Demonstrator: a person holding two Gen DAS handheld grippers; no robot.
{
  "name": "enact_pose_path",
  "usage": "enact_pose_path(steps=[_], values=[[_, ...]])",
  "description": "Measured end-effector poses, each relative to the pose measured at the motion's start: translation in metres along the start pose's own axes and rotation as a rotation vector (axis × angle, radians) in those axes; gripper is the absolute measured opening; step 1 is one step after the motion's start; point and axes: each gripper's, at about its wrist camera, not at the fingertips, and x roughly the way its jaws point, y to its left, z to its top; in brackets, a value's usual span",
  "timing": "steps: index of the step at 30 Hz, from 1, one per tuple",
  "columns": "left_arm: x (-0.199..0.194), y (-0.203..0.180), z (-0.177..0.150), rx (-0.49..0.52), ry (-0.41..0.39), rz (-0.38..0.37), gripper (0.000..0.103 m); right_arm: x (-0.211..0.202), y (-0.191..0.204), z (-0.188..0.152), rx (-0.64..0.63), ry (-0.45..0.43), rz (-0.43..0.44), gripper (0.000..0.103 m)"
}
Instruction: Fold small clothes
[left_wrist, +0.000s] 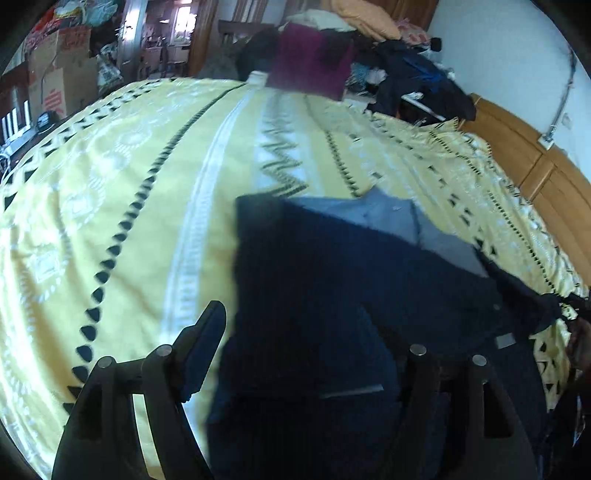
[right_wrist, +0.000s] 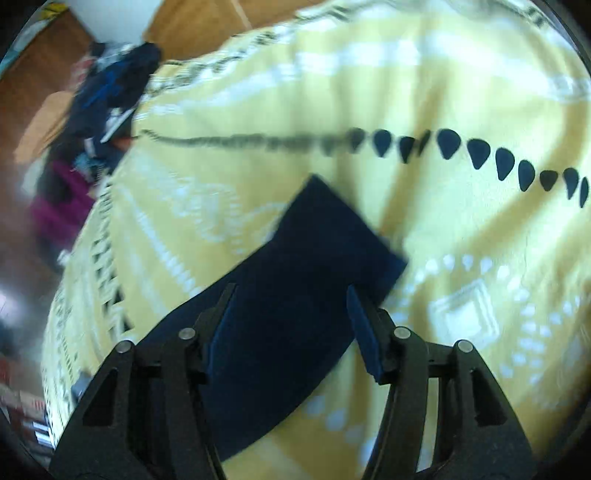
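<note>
The left gripper (left_wrist: 306, 354) has its jaws spread wide, one black finger (left_wrist: 201, 345) in plain view and the other mostly hidden behind dark cloth. The right gripper (right_wrist: 291, 314) is likewise spread, jaws well apart, blue pads (right_wrist: 364, 338) facing each other (nothing pinched between them). At the left view's right edge a hand (left_wrist: 578, 343) shows, blurred.

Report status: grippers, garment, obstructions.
Left gripper open, its right finger hidden by navy garment. Right gripper open over it. Clothes pile at bed's far end, clear.
</note>
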Motion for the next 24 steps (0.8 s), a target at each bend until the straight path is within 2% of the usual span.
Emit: enact_pose_path(steps=[4,7,10,13,17,20,21,22,24], values=[[0.004,-0.035,0.013,0.023,-0.009,-0.071,0.079,0.014,-0.004,0.004,0.017,0.0,-0.012,0.057],[0.004,-0.053,0.015,0.042,-0.011,-0.088,0.081,0.01,-0.001,-0.002,0.016,0.001,-0.011,0.056],[0.003,-0.061,0.014,0.034,-0.015,-0.102,0.084,-0.006,-0.015,-0.013,0.057,-0.022,0.027,0.058],[0.008,-0.064,0.009,0.029,-0.002,-0.116,0.087,-0.001,-0.026,-0.013,0.067,-0.004,0.016,0.058],[0.014,-0.064,0.001,0.052,0.027,-0.084,0.096,0.007,-0.035,-0.004,0.097,0.008,0.039,0.059],[0.014,-0.064,0.0,0.061,0.015,-0.055,0.1,0.016,-0.028,0.005,0.072,0.008,0.045,0.06],[0.015,-0.064,0.0,0.061,0.01,-0.048,0.1,0.019,-0.027,0.006,0.066,0.009,0.038,0.054],[0.016,-0.064,0.001,0.059,0.009,-0.041,0.101,0.018,-0.025,0.007,0.064,0.009,0.043,0.034],[0.017,-0.063,0.002,0.057,0.01,-0.031,0.102,0.004,-0.01,0.005,0.046,-0.006,0.137,0.011]])
